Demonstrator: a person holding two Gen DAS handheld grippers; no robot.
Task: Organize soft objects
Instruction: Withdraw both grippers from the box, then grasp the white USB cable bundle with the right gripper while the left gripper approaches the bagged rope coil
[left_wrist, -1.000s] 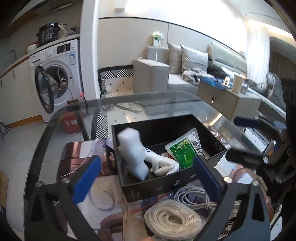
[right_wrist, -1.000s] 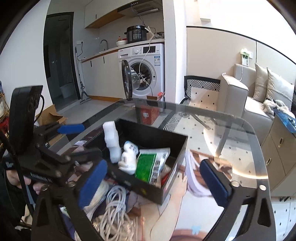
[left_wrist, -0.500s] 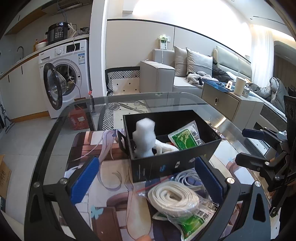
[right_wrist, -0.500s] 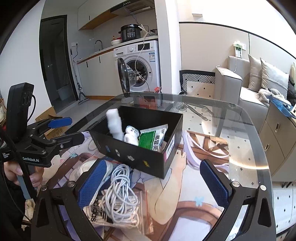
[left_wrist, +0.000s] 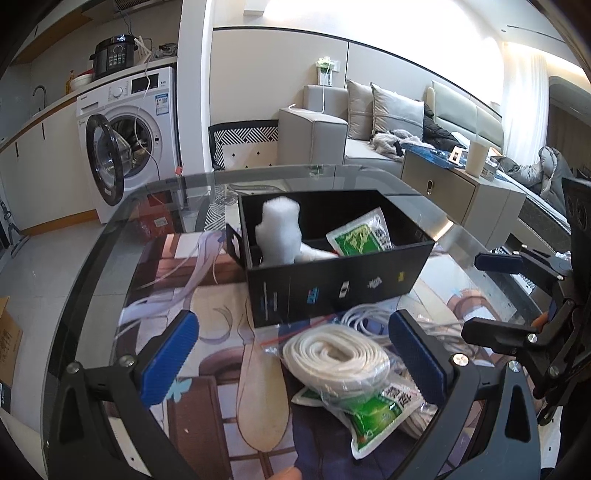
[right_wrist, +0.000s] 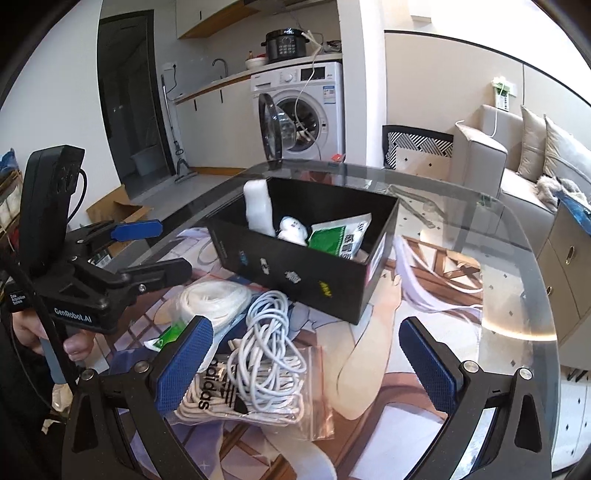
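A black open box (left_wrist: 332, 288) (right_wrist: 295, 266) stands on the glass table and holds a white foam piece (left_wrist: 279, 236), a small white soft toy (right_wrist: 293, 229) and a green packet (left_wrist: 360, 236). In front of it lie a bagged coil of flat white rope (left_wrist: 336, 356), a green packet (left_wrist: 380, 410), a loose white cable (right_wrist: 266, 332) and a zip bag of white laces marked adidas (right_wrist: 258, 398). My left gripper (left_wrist: 291, 358) is open and empty above the rope coil. My right gripper (right_wrist: 303, 362) is open and empty above the cable.
The glass table (right_wrist: 517, 295) carries an illustrated mat (left_wrist: 207, 332). Its rim curves round left and far. A washing machine (left_wrist: 125, 133) with its door open stands behind, a sofa (left_wrist: 388, 122) and a low cabinet (left_wrist: 461, 188) to the right.
Both grippers have pulled back from the box and risen; the rope coil, cable and bags in front of the box have come into fuller view. Both stay open.
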